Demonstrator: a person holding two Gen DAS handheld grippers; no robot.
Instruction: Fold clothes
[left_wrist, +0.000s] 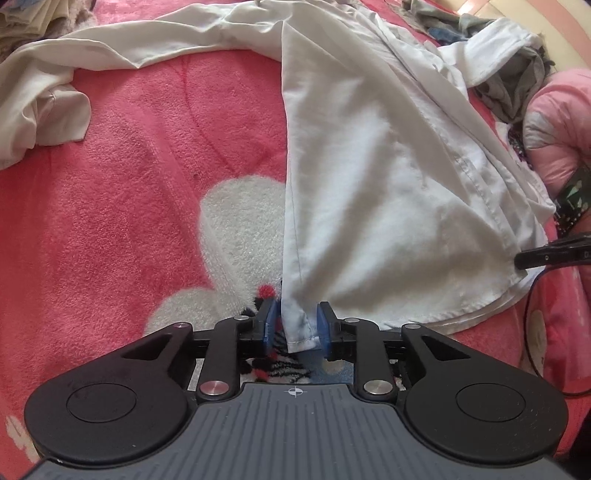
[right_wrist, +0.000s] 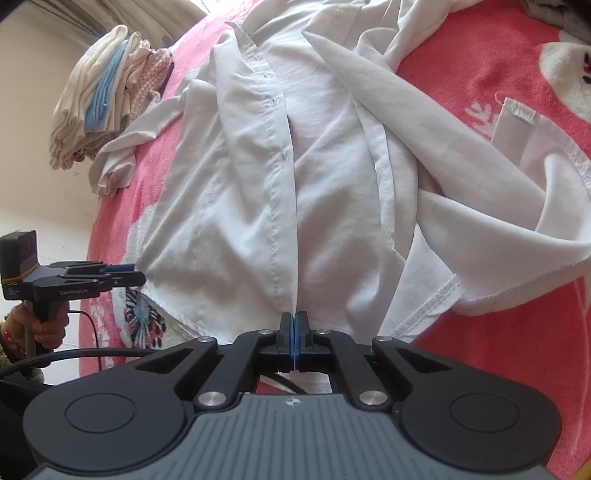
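Note:
A white button shirt (left_wrist: 388, 177) lies spread on a pink fleece blanket (left_wrist: 129, 166); it also fills the right wrist view (right_wrist: 295, 155). My left gripper (left_wrist: 294, 325) is open, its blue pads either side of the shirt's hem corner, which hangs between them with gaps. My right gripper (right_wrist: 294, 332) is shut on the shirt's front hem edge at the button placket. The right gripper's tip shows in the left wrist view (left_wrist: 546, 254) at the shirt's hem. The left gripper shows in the right wrist view (right_wrist: 122, 277) at the shirt's left hem corner.
A stack of folded clothes (right_wrist: 107, 99) sits at the blanket's far left corner by the wall. Another white garment (right_wrist: 535, 166) lies at the right. A grey garment (left_wrist: 513, 85) and a pink quilt (left_wrist: 557, 122) lie beyond the shirt. A cream sleeve (left_wrist: 48, 110) sprawls at left.

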